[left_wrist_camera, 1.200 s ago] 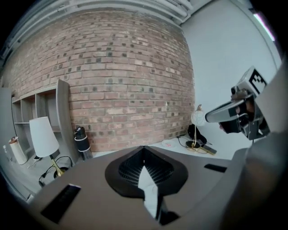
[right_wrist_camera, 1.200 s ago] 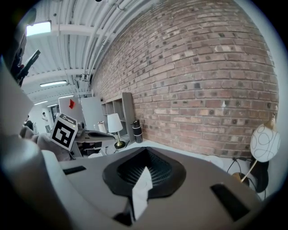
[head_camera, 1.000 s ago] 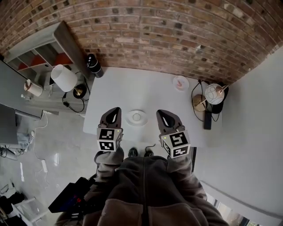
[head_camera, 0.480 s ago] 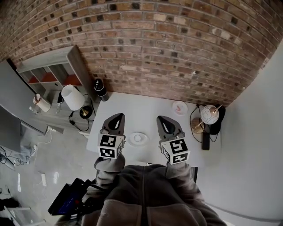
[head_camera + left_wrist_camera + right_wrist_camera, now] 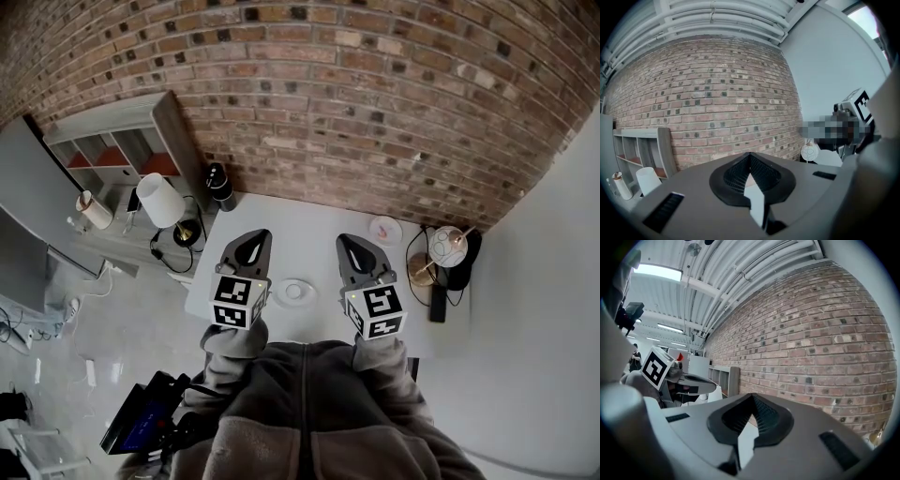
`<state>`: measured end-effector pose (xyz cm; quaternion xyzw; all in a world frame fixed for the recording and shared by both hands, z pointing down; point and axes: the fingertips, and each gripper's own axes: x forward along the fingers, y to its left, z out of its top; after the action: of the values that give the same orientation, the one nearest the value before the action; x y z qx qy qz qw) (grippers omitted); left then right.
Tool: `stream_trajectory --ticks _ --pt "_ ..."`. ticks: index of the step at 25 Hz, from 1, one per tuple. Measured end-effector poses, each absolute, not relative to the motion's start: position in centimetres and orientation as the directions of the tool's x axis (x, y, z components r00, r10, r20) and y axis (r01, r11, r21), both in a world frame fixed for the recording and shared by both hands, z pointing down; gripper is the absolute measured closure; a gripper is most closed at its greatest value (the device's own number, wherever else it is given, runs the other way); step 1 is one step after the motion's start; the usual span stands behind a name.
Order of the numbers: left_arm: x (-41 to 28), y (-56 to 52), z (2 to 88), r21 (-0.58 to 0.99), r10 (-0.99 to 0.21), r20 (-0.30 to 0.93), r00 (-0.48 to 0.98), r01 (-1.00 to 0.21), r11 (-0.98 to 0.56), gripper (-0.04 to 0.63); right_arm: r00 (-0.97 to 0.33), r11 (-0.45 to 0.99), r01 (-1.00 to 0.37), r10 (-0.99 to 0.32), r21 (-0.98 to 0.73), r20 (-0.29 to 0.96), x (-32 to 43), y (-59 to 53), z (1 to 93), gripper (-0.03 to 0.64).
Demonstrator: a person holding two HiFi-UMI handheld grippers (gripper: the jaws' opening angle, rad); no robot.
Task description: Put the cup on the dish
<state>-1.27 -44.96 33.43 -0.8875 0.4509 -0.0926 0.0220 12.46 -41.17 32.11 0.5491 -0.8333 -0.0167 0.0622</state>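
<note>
Brick (image 5: pixel 717 93) faces closed, empty left gripper (image 5: pixel 251 242) and right gripper (image 5: pixel 352 246); only head view shows dish (image 5: pixel 280 293).

The white lump (image 5: pixel 294 291) on the dish (image 5: pixel 307 298) is too tiny to name. At 6 o'clock the person's jacket (image 5: pixel 309 403) hides the bench's (image 5: pixel 300 220) near edge.

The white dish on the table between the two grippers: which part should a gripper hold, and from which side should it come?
Probably the near rim of the white dish, coming low from the person's side. It lies flat and shallow on the table, so only its thin edge offers a grip.
</note>
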Motion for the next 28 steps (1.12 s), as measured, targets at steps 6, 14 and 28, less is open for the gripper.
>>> stream_trajectory --ticks 6,14,28 --pt "-1.4 -44.9 33.5 -0.127 -0.802 0.147 0.579 -0.793 -0.595 0.590 -0.396 0.402 -0.911 -0.915 0.089 0.081 12.2 -41.3 32.1 0.614" --pt "-1.6 -44.9 33.9 -0.116 -0.802 0.158 0.577 -0.795 -0.595 0.591 -0.393 0.400 -0.912 -0.915 0.088 0.089 12.2 -41.3 32.6 0.614" --pt "-1.4 -44.4 34.8 -0.079 -0.770 0.171 0.615 -0.770 -0.633 0.589 -0.388 0.398 -0.914 -0.915 0.081 0.112 12.0 -41.0 33.4 0.614"
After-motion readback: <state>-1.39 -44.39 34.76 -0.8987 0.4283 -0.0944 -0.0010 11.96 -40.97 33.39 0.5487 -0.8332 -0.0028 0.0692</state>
